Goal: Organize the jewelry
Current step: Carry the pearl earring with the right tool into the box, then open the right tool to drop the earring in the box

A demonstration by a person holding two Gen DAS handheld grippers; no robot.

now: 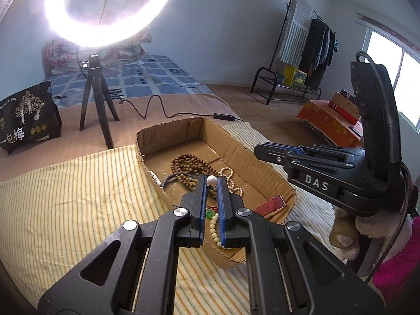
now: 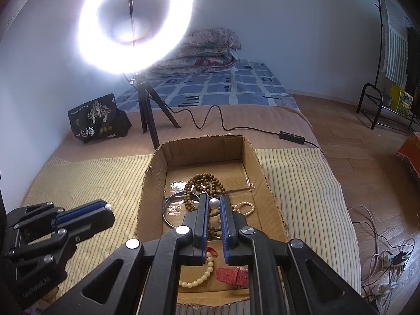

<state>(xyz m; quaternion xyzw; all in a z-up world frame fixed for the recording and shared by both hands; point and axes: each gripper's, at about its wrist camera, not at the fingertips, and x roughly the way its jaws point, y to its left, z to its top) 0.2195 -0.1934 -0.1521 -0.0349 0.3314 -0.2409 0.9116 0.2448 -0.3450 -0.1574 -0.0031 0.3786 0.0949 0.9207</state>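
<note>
An open cardboard box (image 1: 231, 141) (image 2: 157, 183) lies on the striped cloth. In it are a brown wooden bead string (image 1: 189, 165) (image 2: 207, 181), a small pearl bracelet (image 1: 232, 181) (image 2: 245, 208), a cream bead bracelet (image 1: 214, 227) (image 2: 202, 275), a red watch strap (image 1: 270, 204) (image 2: 232, 275) and a metal bangle (image 2: 168, 210). My left gripper (image 1: 212, 181) is shut on a white pearl (image 1: 212, 180) above the box. My right gripper (image 2: 214, 203) is shut on a white pearl (image 2: 214, 203) above the box. The right gripper also shows in the left wrist view (image 1: 262, 151), and the left gripper in the right wrist view (image 2: 107, 207).
A lit ring light on a black tripod (image 1: 97, 99) (image 2: 147, 110) stands behind the box, its cable and switch (image 2: 291, 135) trailing right. A black printed bag (image 1: 26, 118) (image 2: 97, 118) sits at the back left. A clothes rack (image 1: 304, 52) stands across the floor.
</note>
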